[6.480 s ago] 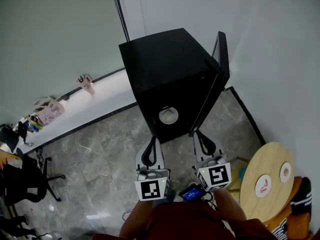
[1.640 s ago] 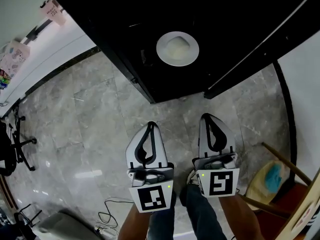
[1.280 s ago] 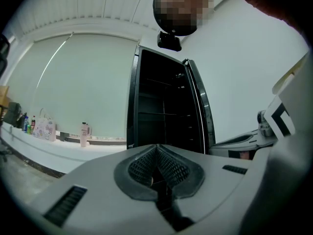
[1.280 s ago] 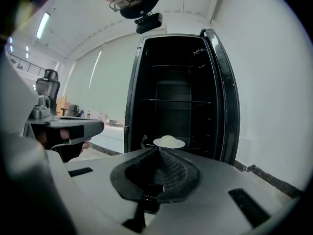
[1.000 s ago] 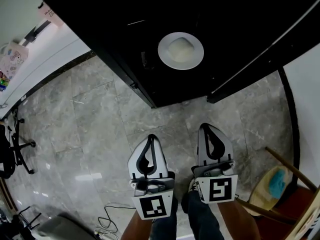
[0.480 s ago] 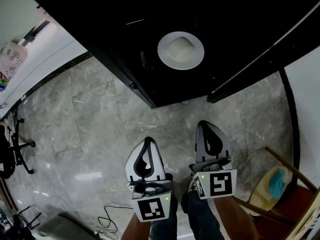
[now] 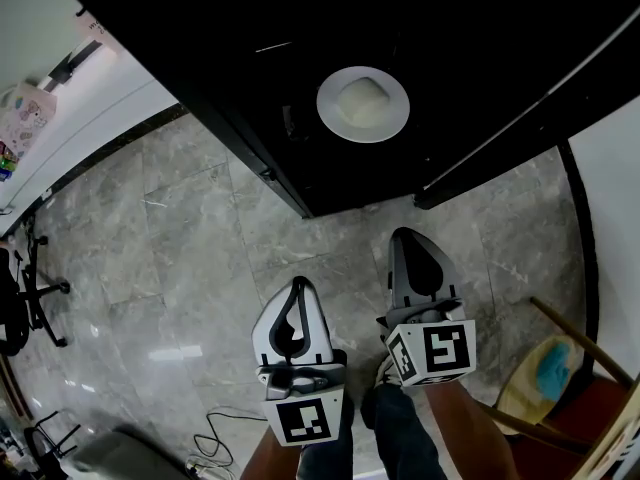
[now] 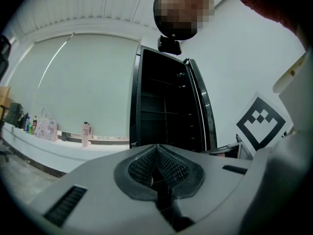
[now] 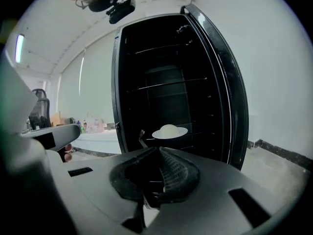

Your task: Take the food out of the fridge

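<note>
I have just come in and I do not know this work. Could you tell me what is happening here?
A person stands before an open black fridge with a gripper in each hand. The left gripper and the right gripper are both shut and empty, over the floor short of the fridge. Inside, a white plate carries pale round food; nothing touches it yet.

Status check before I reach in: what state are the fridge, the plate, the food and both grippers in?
Fridge: door open.
Plate: on a shelf inside the fridge, not yet touched.
Food: pale mound sitting on the plate.
Left hand-held gripper: shut, empty.
Right hand-held gripper: shut, empty, outside the fridge.
</note>
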Available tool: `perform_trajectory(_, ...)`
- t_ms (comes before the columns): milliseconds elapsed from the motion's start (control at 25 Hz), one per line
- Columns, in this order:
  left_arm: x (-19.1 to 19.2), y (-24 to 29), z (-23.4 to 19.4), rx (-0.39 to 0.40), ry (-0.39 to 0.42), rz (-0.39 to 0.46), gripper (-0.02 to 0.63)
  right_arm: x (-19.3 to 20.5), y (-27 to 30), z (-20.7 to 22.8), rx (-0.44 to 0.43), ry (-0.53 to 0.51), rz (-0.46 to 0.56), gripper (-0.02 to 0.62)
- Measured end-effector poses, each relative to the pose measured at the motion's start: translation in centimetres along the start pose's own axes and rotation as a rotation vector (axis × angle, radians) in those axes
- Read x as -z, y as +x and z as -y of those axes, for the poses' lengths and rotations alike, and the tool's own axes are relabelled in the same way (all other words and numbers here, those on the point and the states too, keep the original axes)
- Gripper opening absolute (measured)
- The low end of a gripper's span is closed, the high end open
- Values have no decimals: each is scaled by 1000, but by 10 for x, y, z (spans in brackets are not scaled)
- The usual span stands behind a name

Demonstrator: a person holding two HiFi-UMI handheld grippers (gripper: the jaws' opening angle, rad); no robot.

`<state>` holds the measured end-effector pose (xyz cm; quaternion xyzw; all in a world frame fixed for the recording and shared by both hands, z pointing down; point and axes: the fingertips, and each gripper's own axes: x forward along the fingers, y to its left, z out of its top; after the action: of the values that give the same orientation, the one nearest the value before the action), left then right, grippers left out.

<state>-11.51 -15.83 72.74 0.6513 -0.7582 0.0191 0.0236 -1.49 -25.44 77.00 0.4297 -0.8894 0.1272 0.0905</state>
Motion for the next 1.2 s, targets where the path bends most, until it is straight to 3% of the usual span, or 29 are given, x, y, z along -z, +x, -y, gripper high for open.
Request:
perform_trajectory(640,-2,1,-1,9,19,-6,12,9,24,16,-6,252,-59,25)
perform_trajectory(840,-5,2,1,26,29,-7,12,14,35,18,-52,481,-79,25)
perform_trajectory(1040,-10,4,6,56,55,1,12,15,43,21,-60,596,-78,25)
perform_trajectory(1200,-13,5,5,50,34,-4,12,18,51,29,-72,809,-65,25)
